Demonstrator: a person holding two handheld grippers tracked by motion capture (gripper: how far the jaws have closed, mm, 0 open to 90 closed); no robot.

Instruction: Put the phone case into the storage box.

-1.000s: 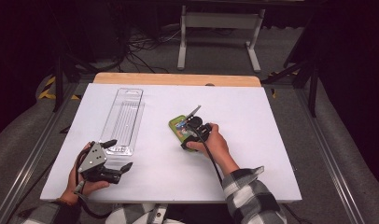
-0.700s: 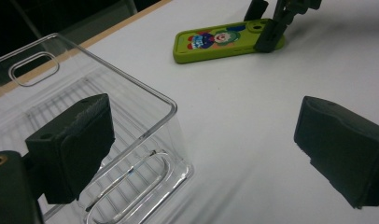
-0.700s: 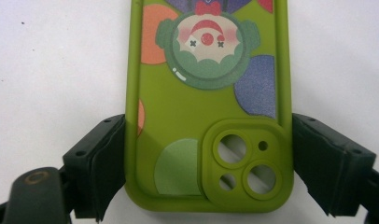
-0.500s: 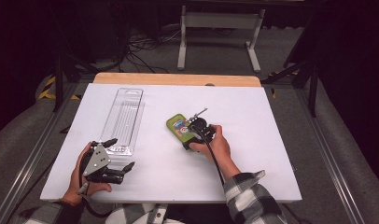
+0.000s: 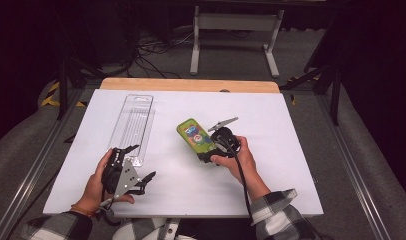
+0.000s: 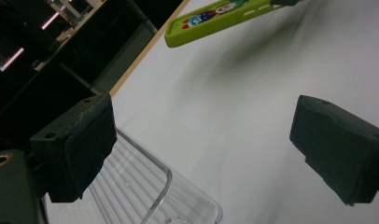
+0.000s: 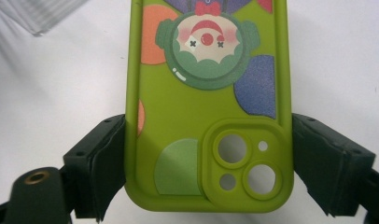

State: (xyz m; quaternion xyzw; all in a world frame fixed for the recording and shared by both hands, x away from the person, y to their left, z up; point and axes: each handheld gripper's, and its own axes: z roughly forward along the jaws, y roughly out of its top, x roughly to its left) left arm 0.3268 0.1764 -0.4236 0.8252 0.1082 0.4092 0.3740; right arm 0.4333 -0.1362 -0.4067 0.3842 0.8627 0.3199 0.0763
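we held the right gripper (image 5: 207, 150) at about five o'clock of the surface's (image 5: 291, 150) centre, with its jaws grasping the green phone case (image 5: 195, 136) across its width. in the right gripper view the jaws pressed on both long edges of the phone case (image 7: 206, 116) at the end with the camera holes, and that end lay nearest the gripper (image 7: 208, 158). the printed back of the case faced up, showing a round green cartoon face and coloured patches. in the high view the case sat near the middle of the surface, its far end pointing toward eleven o'clock. whether it rested on the surface or hung just above it we could not tell.

we held the left gripper (image 5: 141, 162) at about seven o'clock of the surface, its jaws released and spread wide with nothing between them. in the left gripper view the jaws of this gripper (image 6: 201, 154) framed bare white surface (image 6: 253, 93), with the near corner of the clear plastic tray (image 6: 145, 191) just beside the left-hand jaw. the clear plastic tray (image 5: 133, 122) lay flat at about nine o'clock, well apart from the phone case (image 6: 211, 18), its long side running toward twelve.
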